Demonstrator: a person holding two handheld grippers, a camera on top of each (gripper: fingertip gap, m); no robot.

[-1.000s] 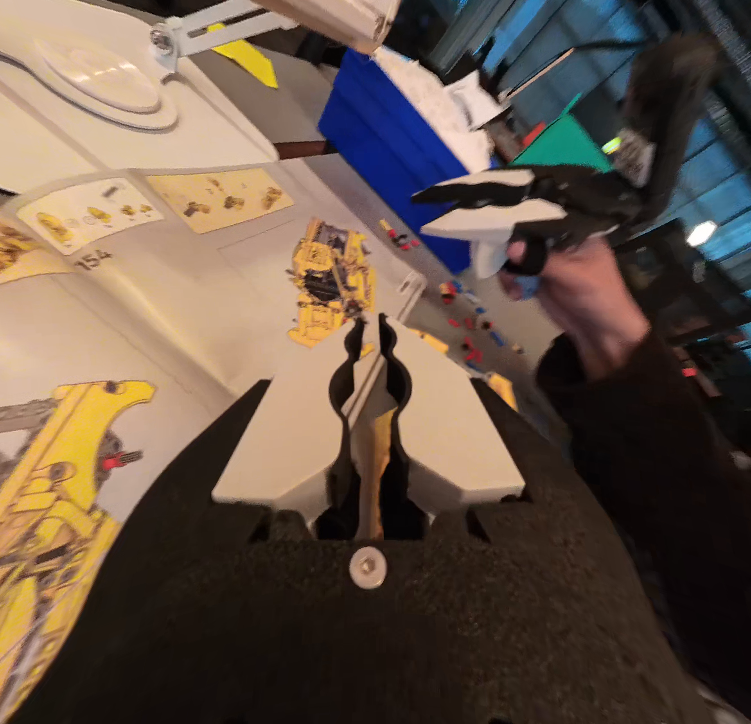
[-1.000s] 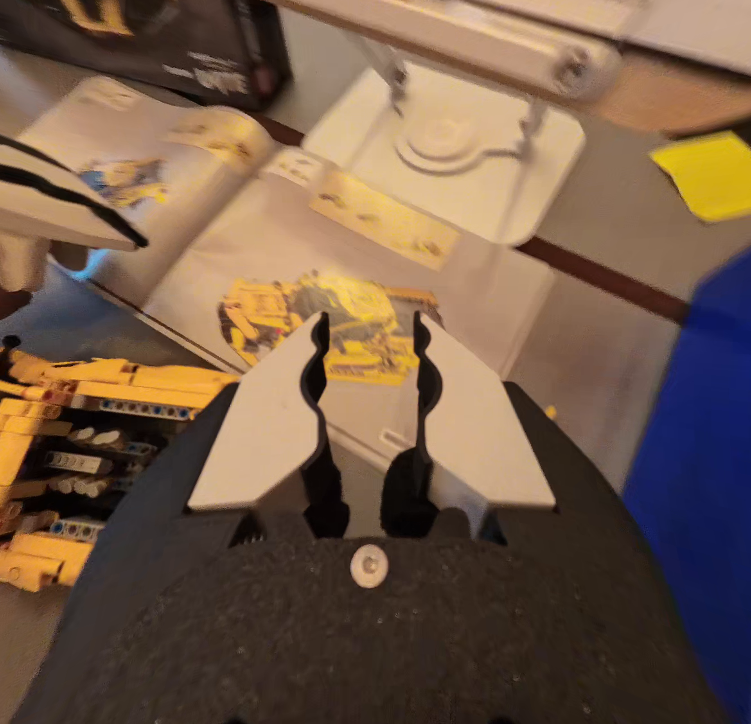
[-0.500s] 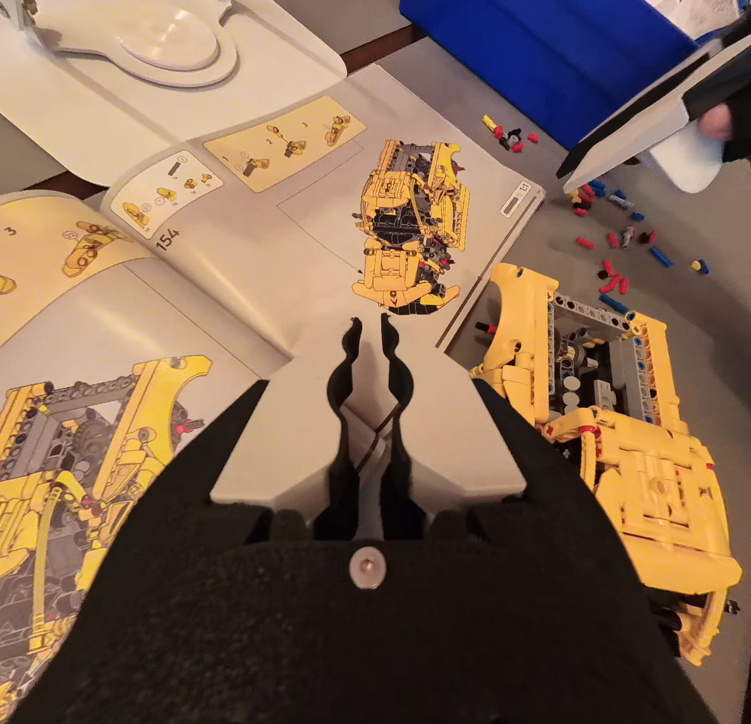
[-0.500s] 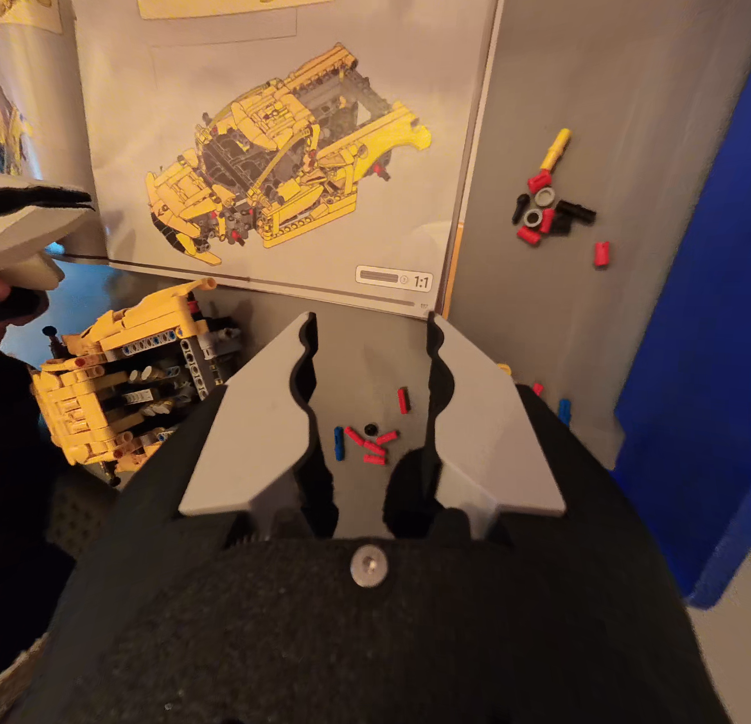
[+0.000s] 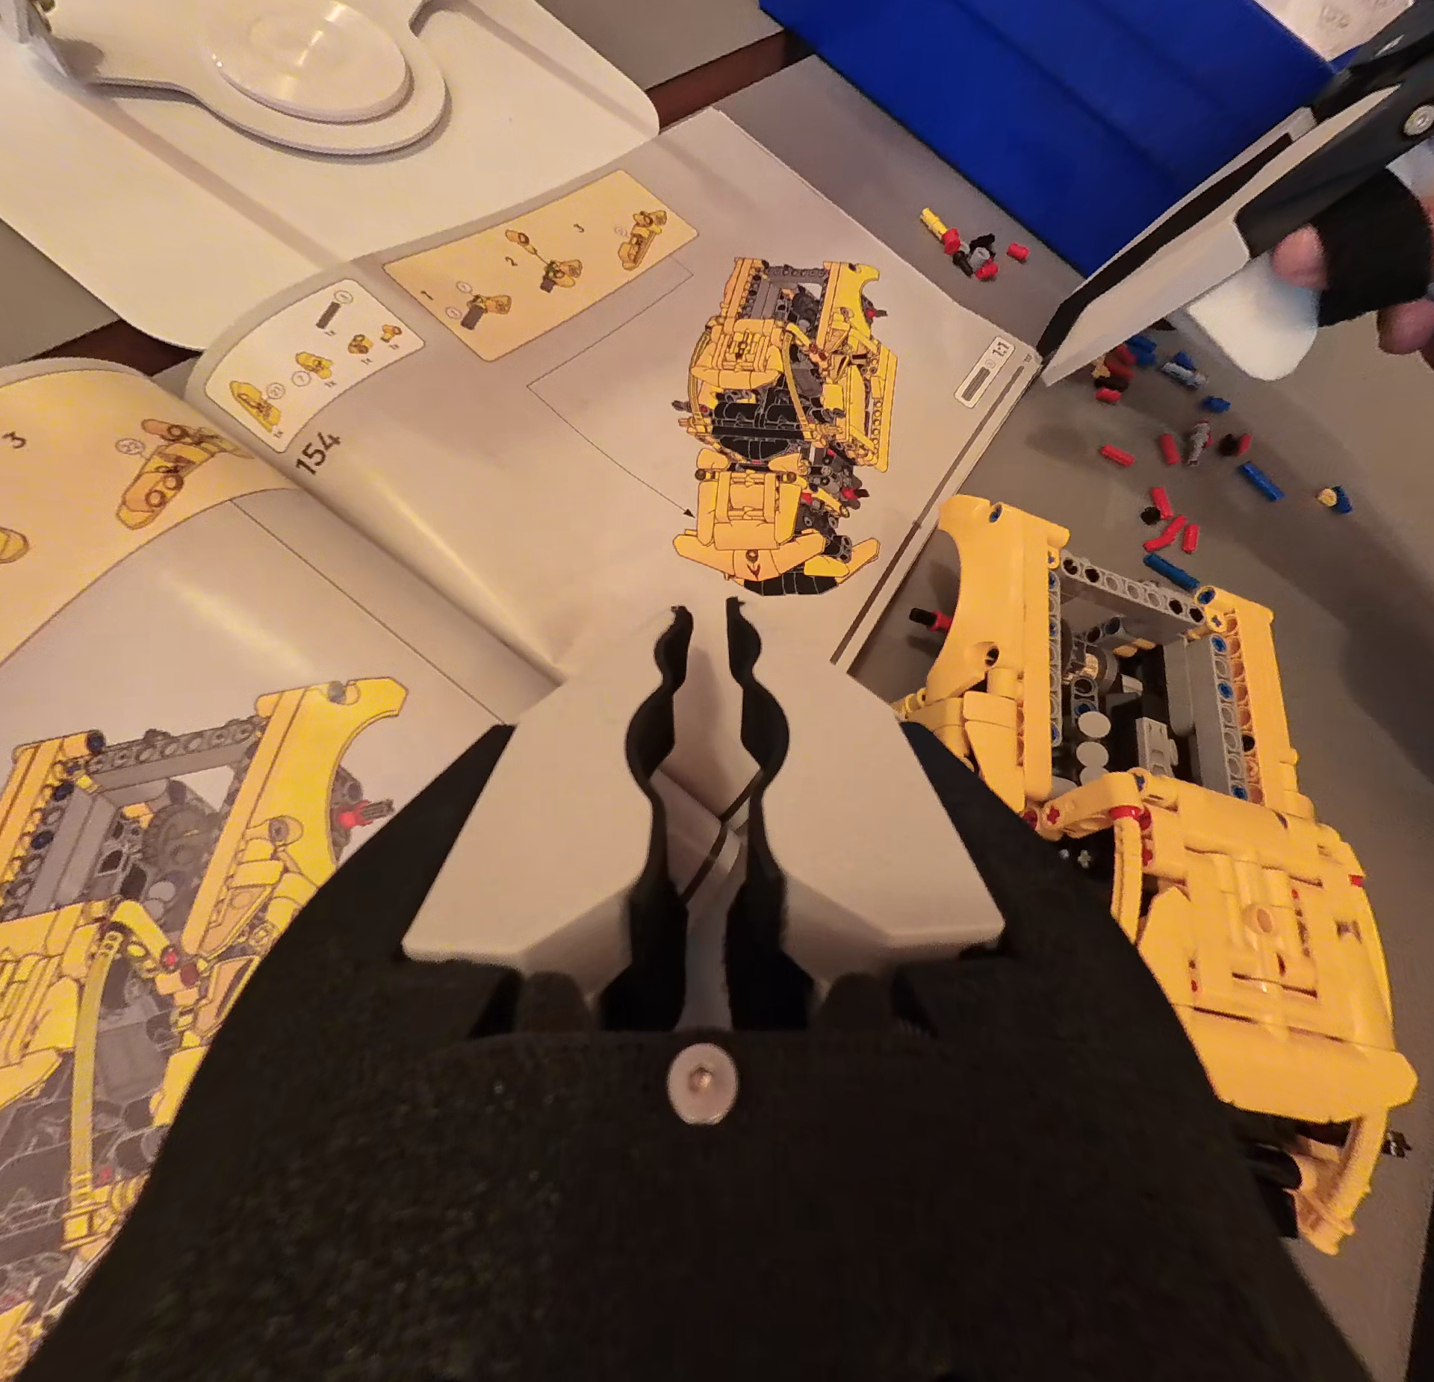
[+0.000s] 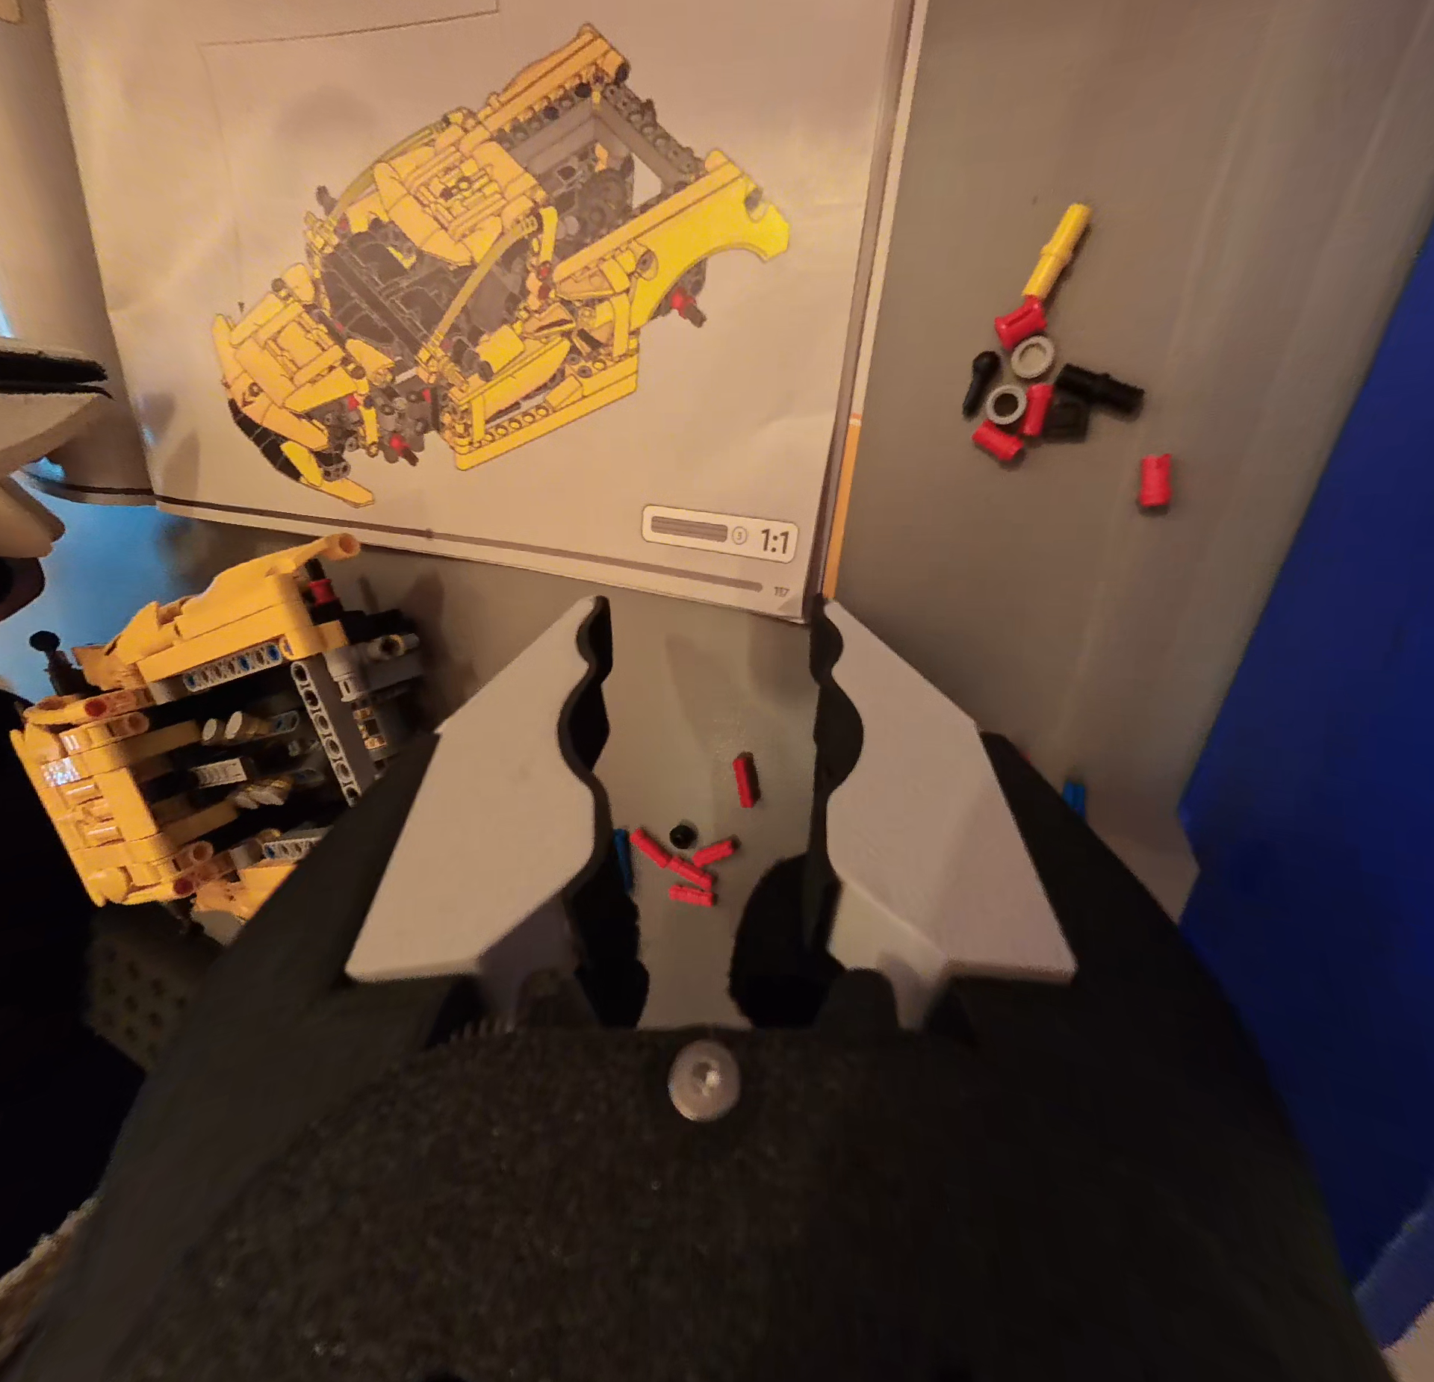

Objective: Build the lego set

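A partly built yellow lego vehicle [image 5: 1210,902] lies on the grey table, to the right of my left gripper [image 5: 706,615]. That gripper is nearly shut with nothing between its fingers and hovers over the open instruction booklet [image 5: 481,445]. My right gripper [image 6: 708,615] is open and empty above a small heap of red pins [image 6: 691,868] and a black pin. The model also shows at the left of the right wrist view [image 6: 194,740], below the booklet [image 6: 543,491]. The right gripper shows at the top right of the left wrist view [image 5: 1148,274], held by a gloved hand.
More loose red, blue and black pins [image 5: 1179,460] are scattered right of the booklet. A small cluster with a yellow axle [image 6: 1040,367] lies near a blue bin [image 6: 1350,647], also in the left wrist view [image 5: 1047,65]. A white stand base [image 5: 310,65] sits behind the booklet. Left tips to right tips: about 20 cm.
Both views have tipped down from a blurred level look onto the table. The right gripper has come lower over the red pins and stands a little wider. The left gripper has held its narrow gap.
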